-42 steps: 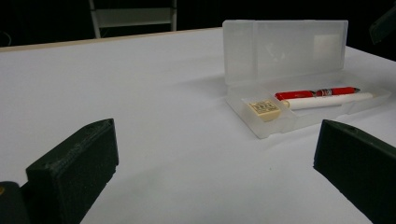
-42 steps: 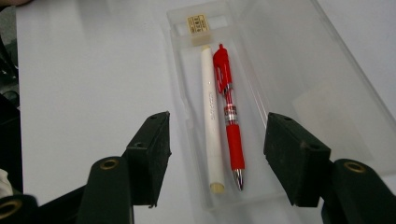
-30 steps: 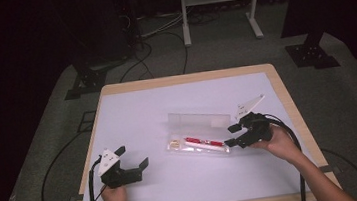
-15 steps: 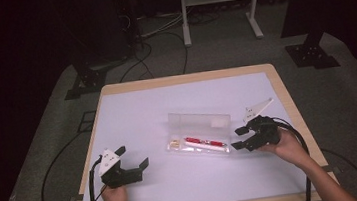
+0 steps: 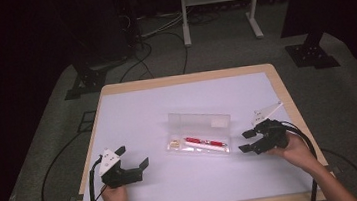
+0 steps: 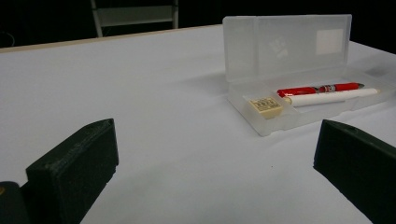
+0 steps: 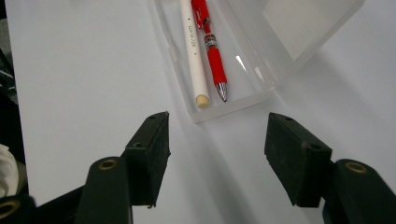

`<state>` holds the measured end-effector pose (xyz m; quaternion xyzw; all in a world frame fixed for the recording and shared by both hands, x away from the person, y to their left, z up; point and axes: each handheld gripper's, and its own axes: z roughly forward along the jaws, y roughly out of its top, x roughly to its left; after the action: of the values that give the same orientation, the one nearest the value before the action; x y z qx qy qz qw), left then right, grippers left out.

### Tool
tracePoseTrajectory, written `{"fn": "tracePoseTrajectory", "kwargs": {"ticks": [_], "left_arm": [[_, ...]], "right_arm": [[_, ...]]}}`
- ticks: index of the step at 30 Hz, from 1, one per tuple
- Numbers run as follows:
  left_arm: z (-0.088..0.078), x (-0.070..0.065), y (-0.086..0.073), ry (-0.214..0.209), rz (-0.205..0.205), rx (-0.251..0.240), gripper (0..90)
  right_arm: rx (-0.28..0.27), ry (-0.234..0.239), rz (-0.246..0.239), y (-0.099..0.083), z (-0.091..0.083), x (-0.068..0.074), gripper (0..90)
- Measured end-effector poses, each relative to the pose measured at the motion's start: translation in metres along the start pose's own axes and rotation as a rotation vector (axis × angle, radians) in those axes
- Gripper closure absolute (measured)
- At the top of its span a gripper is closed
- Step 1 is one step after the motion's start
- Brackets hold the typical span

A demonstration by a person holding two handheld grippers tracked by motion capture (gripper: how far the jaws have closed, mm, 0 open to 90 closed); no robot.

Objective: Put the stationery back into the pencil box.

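Case (image 5: pixel 198 134): a long, shallow box of frosted clear plastic with rounded corners, laid open near the middle of the table (image 5: pixel 132 105). Its hinged lid (image 6: pixel 286 44) is stood upright along the far edge, and a pale rectangular label is seen on it. The tray is divided by a low wall into a small end compartment and a long one.

Contents: a red pen (image 7: pixel 211 49) with a glossy barrel, a metal tip and a banded grip is laid in the long compartment. A white pen (image 7: pixel 193 51), matte and slender, is laid beside it, the two touching or nearly so. A small cream eraser (image 6: pixel 265 105), blocky and printed on top, is kept in the end compartment.

Table: a smooth white matte top is edged by a light wooden rim.

Left gripper (image 5: pixel 131 157): black blocky jaws are held wide apart with nothing between them, well apart from the case at the near left of the table.

Right gripper (image 7: pixel 215 154): matte black jaws are spread wide and empty, pointed at the case's near end, just short of it.
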<state>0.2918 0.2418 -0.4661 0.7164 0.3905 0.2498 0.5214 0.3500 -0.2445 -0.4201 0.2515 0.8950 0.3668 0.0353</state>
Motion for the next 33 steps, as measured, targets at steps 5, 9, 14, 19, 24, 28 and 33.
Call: {"fn": "tracePoseTrajectory", "kwargs": {"ticks": [5, 9, 14, 19, 24, 28, 33], "left_arm": [[0.0, 0.0, 0.0, 0.003, 0.003, 0.002, 0.0], [0.0, 0.0, 0.0, 0.005, 0.003, 0.002, 0.0], [0.0, -0.001, 0.0, 0.006, 0.003, 0.006, 0.0], [0.0, -0.001, 0.0, 0.009, 0.003, 0.005, 0.0], [0.001, -0.002, 0.0, 0.01, 0.009, 0.008, 0.0], [0.001, -0.002, 0.0, 0.01, 0.009, 0.009, 0.0], [0.001, -0.002, 0.0, 0.009, 0.01, 0.008, 0.0]], "right_arm": [[-0.01, -0.005, -0.005, -0.005, -0.003, 0.0, 39.4], [-0.014, -0.005, 0.004, -0.011, -0.005, 0.0, 39.4], [-0.02, -0.008, 0.019, -0.021, -0.009, -0.002, 39.3], [-0.029, -0.012, 0.026, -0.028, -0.012, -0.002, 39.3], [-0.035, -0.016, 0.04, -0.038, -0.016, -0.002, 39.5], [-0.035, -0.02, 0.042, -0.044, -0.018, -0.003, 39.4], [-0.041, -0.024, 0.059, -0.052, -0.022, -0.003, 39.4]]}}
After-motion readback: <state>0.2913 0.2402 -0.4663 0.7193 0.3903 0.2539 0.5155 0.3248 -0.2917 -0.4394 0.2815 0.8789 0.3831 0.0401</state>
